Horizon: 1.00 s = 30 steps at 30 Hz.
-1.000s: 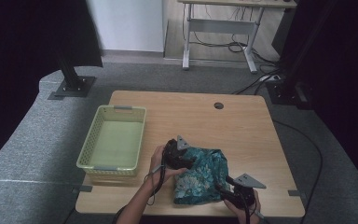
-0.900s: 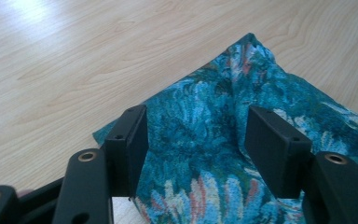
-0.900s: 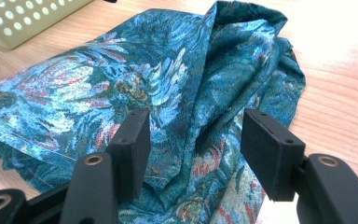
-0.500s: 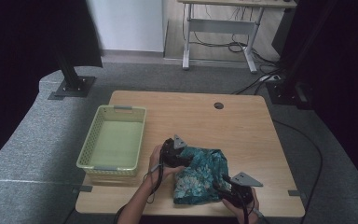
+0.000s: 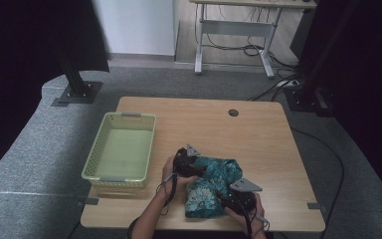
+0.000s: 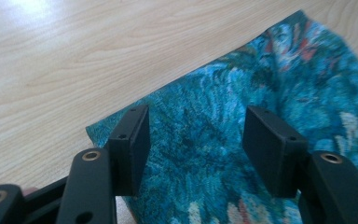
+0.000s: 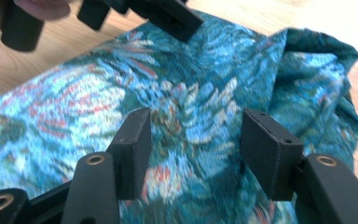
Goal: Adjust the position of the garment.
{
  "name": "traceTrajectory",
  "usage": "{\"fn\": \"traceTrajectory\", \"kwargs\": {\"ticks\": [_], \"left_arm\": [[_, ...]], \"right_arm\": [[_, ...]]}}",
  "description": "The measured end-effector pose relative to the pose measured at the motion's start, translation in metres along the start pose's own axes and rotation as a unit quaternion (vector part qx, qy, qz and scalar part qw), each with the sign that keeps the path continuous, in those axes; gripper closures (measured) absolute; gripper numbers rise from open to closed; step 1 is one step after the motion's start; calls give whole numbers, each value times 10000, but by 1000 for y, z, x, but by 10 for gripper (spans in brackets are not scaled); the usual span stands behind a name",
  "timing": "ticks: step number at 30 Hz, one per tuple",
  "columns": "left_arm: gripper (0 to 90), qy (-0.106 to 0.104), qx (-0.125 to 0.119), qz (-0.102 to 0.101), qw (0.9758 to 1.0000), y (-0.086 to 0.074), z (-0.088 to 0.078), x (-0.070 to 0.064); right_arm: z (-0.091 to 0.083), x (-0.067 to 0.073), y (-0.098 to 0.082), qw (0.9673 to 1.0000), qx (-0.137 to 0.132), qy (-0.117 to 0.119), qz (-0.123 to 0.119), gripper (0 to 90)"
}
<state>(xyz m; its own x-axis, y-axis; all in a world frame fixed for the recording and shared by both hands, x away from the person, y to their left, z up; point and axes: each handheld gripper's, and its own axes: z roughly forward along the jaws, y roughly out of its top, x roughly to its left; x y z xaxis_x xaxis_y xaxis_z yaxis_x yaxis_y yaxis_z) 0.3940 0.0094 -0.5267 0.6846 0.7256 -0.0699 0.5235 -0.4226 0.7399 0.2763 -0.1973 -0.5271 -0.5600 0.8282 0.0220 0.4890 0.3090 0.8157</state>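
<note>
A teal floral cloth lies crumpled near the front edge of the wooden table. My left gripper rests at the cloth's left rear corner. In the left gripper view the gripper stands open over the cloth's edge; its jaws have just been closing slightly, and the pads do not press the fabric. My right gripper is at the cloth's front right. In the right gripper view it is open above the folded cloth, with the left gripper across from it.
A pale green plastic basket stands with nothing in it on the table's left side. A round cable hole sits near the far edge. Bare wood stretches behind and to the right of the cloth.
My right gripper has slid left onto the cloth's front part. The left gripper has sunk a little onto the cloth's corner. The cloth has barely shifted.
</note>
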Motion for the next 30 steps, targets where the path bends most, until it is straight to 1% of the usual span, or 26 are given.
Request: {"fn": "traceTrajectory", "kwargs": {"ticks": [2, 5, 8, 10, 12, 15, 19, 24, 28, 30], "left_arm": [[422, -1, -1, -31, 10000, -1, 2, 1], [423, 10, -3, -52, 10000, -3, 3, 1], [423, 2, 15, -69, 10000, -4, 4, 2], [421, 23, 53, -75, 10000, -4, 5, 2], [419, 23, 95, -91, 9999, -5, 6, 3], [417, 32, 150, -106, 9998, -6, 8, 4], [415, 60, 171, -169, 9997, -9, 8, 7], [419, 61, 145, -249, 9996, -13, 8, 10], [420, 69, 116, -244, 9996, -14, 8, 10], [420, 71, 105, -247, 9996, -15, 8, 10]], "right_arm": [[2, 1, 3, 10000, -24, 23, -41, 428], [3, 5, 7, 9999, -53, -42, -107, 428], [3, 8, 11, 9998, -75, -50, -180, 428], [6, 9, 13, 9997, -23, -62, -220, 427], [11, 9, 13, 9997, 87, -78, -202, 426], [20, 6, 8, 9994, 279, -118, -137, 425], [23, 1, 0, 9991, 375, -184, -18, 425], [19, -5, -10, 9989, 407, -227, 70, 426], [19, -8, -18, 9987, 449, -227, 102, 429], [19, -9, -20, 9989, 412, -218, 104, 431]]}}
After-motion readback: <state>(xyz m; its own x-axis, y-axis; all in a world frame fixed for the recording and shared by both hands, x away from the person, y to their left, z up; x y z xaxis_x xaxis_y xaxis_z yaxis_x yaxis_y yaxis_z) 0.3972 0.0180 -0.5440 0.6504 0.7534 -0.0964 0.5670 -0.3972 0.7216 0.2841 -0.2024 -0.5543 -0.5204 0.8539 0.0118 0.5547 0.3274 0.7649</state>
